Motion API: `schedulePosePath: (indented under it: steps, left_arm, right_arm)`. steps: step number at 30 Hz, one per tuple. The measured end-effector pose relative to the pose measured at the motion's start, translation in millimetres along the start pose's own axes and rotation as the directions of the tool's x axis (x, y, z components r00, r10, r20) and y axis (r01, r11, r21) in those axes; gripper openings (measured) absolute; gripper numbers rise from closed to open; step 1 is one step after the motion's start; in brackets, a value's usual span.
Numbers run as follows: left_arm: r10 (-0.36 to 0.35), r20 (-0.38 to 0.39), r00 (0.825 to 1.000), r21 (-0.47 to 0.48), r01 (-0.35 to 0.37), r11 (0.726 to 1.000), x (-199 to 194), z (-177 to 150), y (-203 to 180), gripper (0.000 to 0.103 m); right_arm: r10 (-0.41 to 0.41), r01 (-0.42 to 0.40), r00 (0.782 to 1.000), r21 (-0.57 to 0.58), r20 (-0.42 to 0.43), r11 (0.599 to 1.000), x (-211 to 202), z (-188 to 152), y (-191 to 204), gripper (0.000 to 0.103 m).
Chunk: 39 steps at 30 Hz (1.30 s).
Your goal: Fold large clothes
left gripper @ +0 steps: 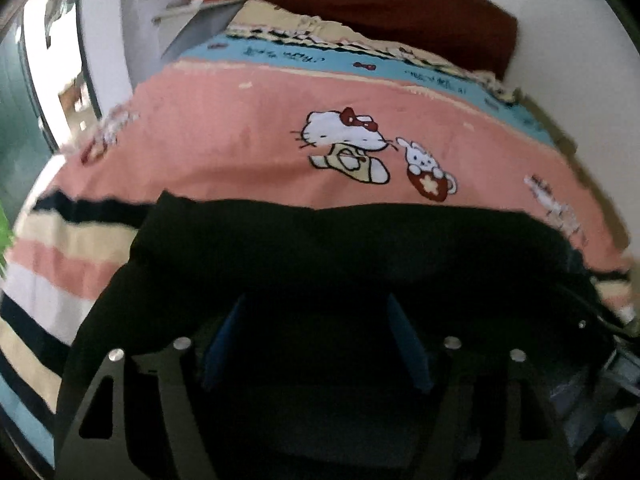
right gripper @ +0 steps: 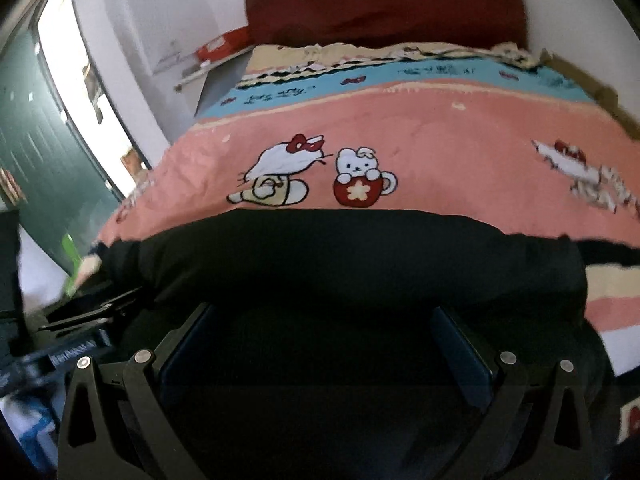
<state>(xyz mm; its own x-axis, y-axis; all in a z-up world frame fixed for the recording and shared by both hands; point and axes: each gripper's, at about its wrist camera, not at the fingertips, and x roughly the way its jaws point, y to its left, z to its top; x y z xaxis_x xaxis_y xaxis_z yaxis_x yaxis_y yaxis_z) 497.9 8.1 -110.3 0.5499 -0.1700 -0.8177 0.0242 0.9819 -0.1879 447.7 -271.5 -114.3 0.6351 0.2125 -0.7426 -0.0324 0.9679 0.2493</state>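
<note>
A large black garment [left gripper: 340,248] lies spread across the near part of a bed, over a pink cartoon-print bedspread [left gripper: 224,132]. It also shows in the right wrist view [right gripper: 340,252]. My left gripper [left gripper: 316,312] hovers over the garment's near edge with its blue fingers [left gripper: 218,344] wide apart and nothing between them. My right gripper [right gripper: 324,320] is likewise over the black cloth, with its dark blue fingers [right gripper: 460,344] wide apart and empty. The left gripper's body shows at the left of the right wrist view [right gripper: 88,312].
A dark red headboard [right gripper: 384,4] stands at the far end against a white wall. A shelf with a red box [right gripper: 218,46] is at the far left. A green door [right gripper: 40,140] and a bright opening are on the left. The bedspread [right gripper: 440,140] is bare beyond the garment.
</note>
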Motion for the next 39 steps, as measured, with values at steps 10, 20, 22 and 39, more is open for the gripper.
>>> schedulePosePath:
  steps: [10,20,22,39]
  left_arm:
    - [0.158,0.093,0.983,0.014,-0.16,0.987,-73,-31,25,0.07]
    - [0.098,0.252,0.963,0.072,-0.119,0.99,-89,-119,-7,0.07]
    - [0.109,0.266,0.958,0.086,-0.136,0.987,-93,-129,-6,0.07]
    - [0.126,0.256,0.958,0.095,-0.155,0.983,-135,-166,-6,0.07]
  right_arm:
    - [-0.181,0.178,0.983,0.113,0.022,0.978,-54,-28,-70,0.102]
    - [-0.042,0.046,0.988,-0.022,0.152,0.999,-97,-108,-2,0.102]
    - [-0.032,0.033,0.988,-0.001,0.15,0.999,-97,-120,-10,0.102]
    - [-0.153,0.158,0.985,-0.055,0.085,0.986,-155,-157,-7,0.102]
